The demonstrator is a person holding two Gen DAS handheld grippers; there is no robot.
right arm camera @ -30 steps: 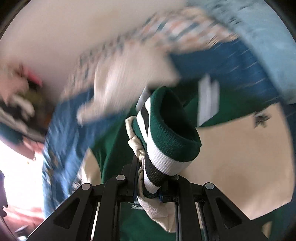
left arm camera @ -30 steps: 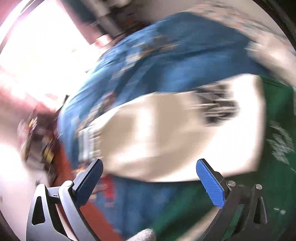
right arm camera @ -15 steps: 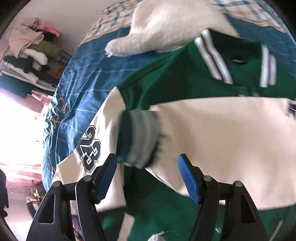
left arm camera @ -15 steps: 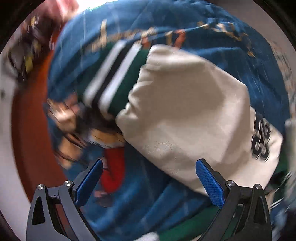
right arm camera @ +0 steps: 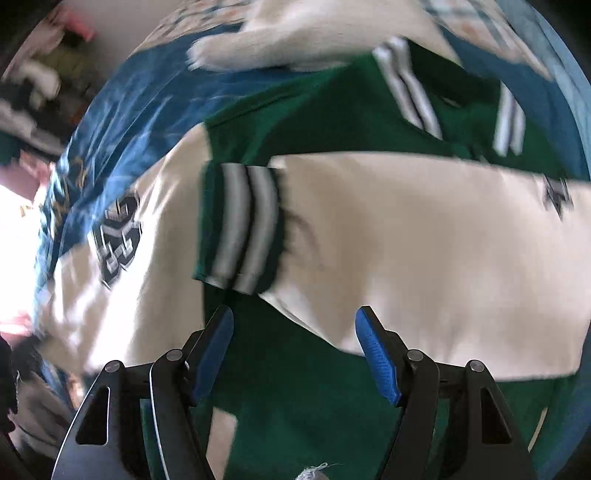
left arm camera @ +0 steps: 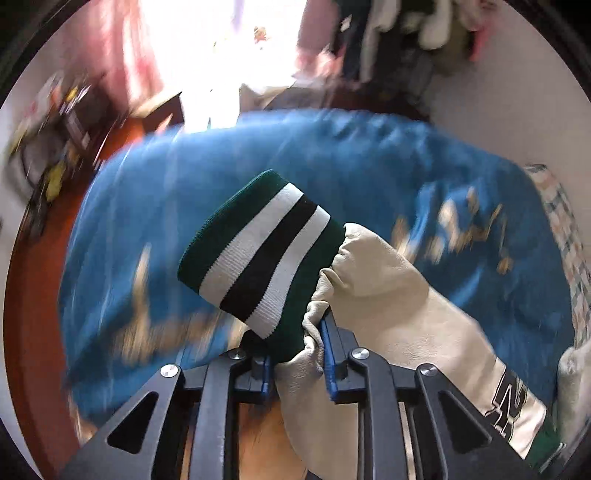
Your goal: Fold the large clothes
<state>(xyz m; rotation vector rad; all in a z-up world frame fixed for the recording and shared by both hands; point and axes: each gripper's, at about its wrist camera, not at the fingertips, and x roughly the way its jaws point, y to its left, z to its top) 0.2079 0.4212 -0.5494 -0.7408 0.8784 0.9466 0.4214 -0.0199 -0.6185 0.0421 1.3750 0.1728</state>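
A green varsity jacket (right arm camera: 332,107) with cream sleeves lies on a blue bedspread (left arm camera: 332,162). My left gripper (left arm camera: 297,360) is shut on one cream sleeve (left arm camera: 391,295) at its green cuff (left arm camera: 258,254) with white and black stripes, held above the bed. My right gripper (right arm camera: 295,350) is open and empty, just above the jacket. The other cream sleeve (right arm camera: 424,236) lies folded across the green body, its striped cuff (right arm camera: 240,225) just ahead of the fingers. A number patch (right arm camera: 118,236) shows on the sleeve at left.
A white fluffy garment (right arm camera: 314,33) lies at the far end of the bed beside a checked blanket (left arm camera: 569,236). Piled clothes (left arm camera: 406,29) hang at the back wall. A bright window (left arm camera: 236,44) and cluttered floor (left arm camera: 48,140) lie beyond the bed's edge.
My left gripper was open over the sleeve and has shut on it at the cuff and lifted it. My right gripper let go of the other cuff, which now lies on the jacket.
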